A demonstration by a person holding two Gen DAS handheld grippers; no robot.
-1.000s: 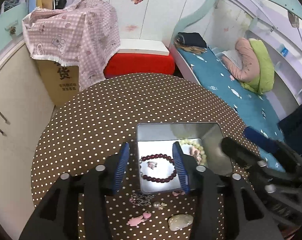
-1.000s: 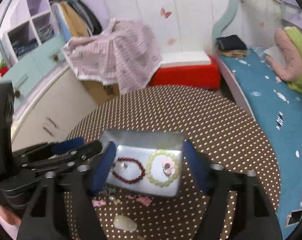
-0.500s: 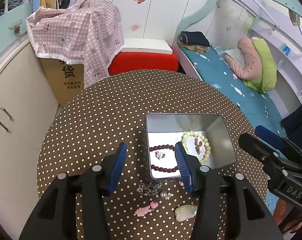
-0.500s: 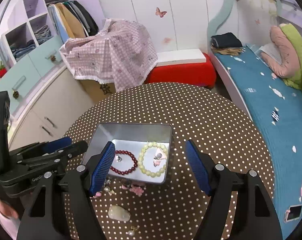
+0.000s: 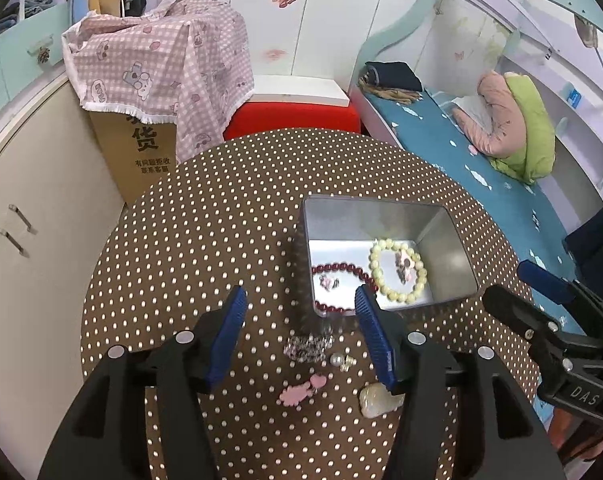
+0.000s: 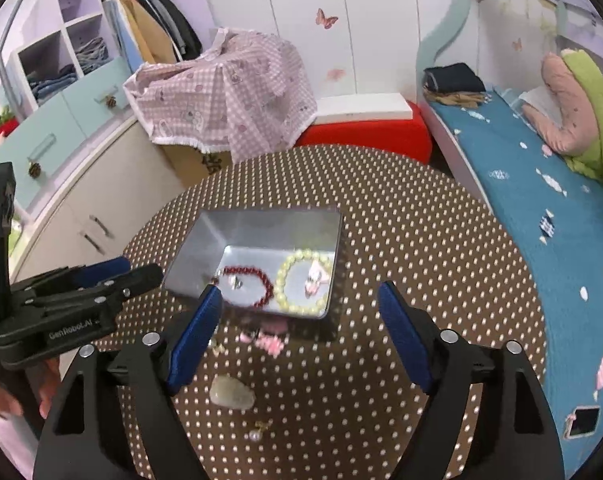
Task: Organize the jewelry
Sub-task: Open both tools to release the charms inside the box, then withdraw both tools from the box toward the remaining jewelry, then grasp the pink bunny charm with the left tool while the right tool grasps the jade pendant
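An open silver tin (image 5: pixel 445 256) (image 6: pixel 205 248) stands on the round polka-dot table (image 5: pixel 205 232). In it lie a dark red bead bracelet (image 5: pixel 337 270) (image 6: pixel 261 276) and a pale yellow bead bracelet (image 5: pixel 397 276) (image 6: pixel 297 284), each with a small pink piece inside. In front of the tin lie a sparkly clip (image 5: pixel 307 346), a pearl earring (image 5: pixel 339 360) (image 6: pixel 257 434), a pink hair clip (image 5: pixel 301 390) (image 6: pixel 267 340) and a pale stone pendant (image 5: pixel 375 398) (image 6: pixel 231 396). My left gripper (image 5: pixel 299 334) is open above the loose pieces. My right gripper (image 6: pixel 299 334) is open and empty, near the tin's front edge.
A cardboard box under a pink checked cloth (image 5: pixel 161 68), a red stool (image 5: pixel 293 116) and cream cabinets (image 5: pixel 33 208) stand behind the table. A bed with a blue cover (image 5: pixel 461 152) runs along the right. A phone (image 6: pixel 583 420) lies on the bed.
Both grippers have drawn back and up from the tin, which now sits farther away. More of the loose pieces in front of the tin have come into view. Both stay open.
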